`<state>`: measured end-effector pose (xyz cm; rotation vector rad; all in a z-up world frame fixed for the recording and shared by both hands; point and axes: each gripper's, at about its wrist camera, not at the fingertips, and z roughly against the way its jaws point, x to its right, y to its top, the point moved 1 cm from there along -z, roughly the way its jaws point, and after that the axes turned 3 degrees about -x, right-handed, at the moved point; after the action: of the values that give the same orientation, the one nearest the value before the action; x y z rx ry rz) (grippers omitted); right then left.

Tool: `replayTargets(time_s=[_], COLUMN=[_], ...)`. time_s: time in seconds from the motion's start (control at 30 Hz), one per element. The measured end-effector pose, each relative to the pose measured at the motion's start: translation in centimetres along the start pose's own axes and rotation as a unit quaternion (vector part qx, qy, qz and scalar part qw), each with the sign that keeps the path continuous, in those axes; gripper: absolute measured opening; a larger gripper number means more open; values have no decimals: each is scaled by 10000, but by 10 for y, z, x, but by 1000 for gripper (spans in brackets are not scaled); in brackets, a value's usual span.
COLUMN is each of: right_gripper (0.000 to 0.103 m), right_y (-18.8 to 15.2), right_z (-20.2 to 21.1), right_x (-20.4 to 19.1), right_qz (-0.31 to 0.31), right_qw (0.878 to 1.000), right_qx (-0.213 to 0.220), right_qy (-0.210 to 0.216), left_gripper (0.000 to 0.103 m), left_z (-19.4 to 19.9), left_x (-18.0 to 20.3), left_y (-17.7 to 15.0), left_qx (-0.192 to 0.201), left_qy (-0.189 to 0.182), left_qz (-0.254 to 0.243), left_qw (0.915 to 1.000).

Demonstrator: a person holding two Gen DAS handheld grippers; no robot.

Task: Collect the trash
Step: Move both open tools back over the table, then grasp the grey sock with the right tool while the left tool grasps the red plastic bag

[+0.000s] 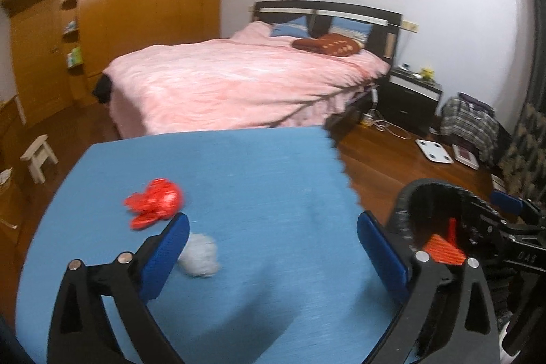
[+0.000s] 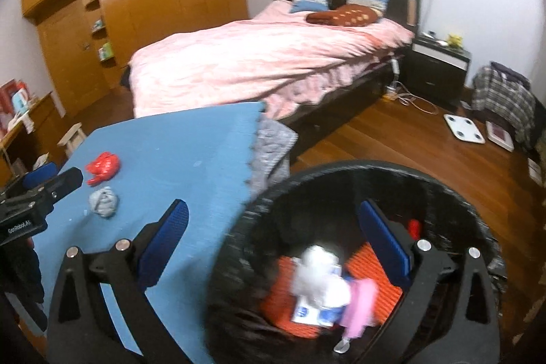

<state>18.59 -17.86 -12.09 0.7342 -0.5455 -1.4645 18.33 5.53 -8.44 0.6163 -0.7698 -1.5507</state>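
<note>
Bedroom tabletop point(image 1: 239, 166), blue-covered, held two scraps of trash beside the bin point(image 2: 443, 193).
Both claws, left claw point(image 1: 273, 248) and right claw point(image 2: 273, 241), stood released and empty. Red wrapper point(image 1: 155, 207) and grey wad point(image 1: 201, 255) remained; approach low, centre pads, then close.

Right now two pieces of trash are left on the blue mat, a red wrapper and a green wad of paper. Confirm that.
One detail is off: the wad of paper is grey-white, not green. The right wrist view shows it lying near the red wrapper on the blue mat. Two pieces do remain.
</note>
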Motion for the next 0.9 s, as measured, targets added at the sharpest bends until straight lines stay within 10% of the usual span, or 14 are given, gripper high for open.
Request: replayTargets(time_s=[0.9], right_gripper=[97], right_y=[-6], right_z=[-111], right_x=[-210], right_qz=[928], right_qw=[9876], right_qx=[-454], right_qy=[1181], left_gripper=[97], left_z=[-4], left_x=[-181], left_y=[-61], left_qx=[-224], left_qy=[1263], left_qz=[965], left_qw=[9870])
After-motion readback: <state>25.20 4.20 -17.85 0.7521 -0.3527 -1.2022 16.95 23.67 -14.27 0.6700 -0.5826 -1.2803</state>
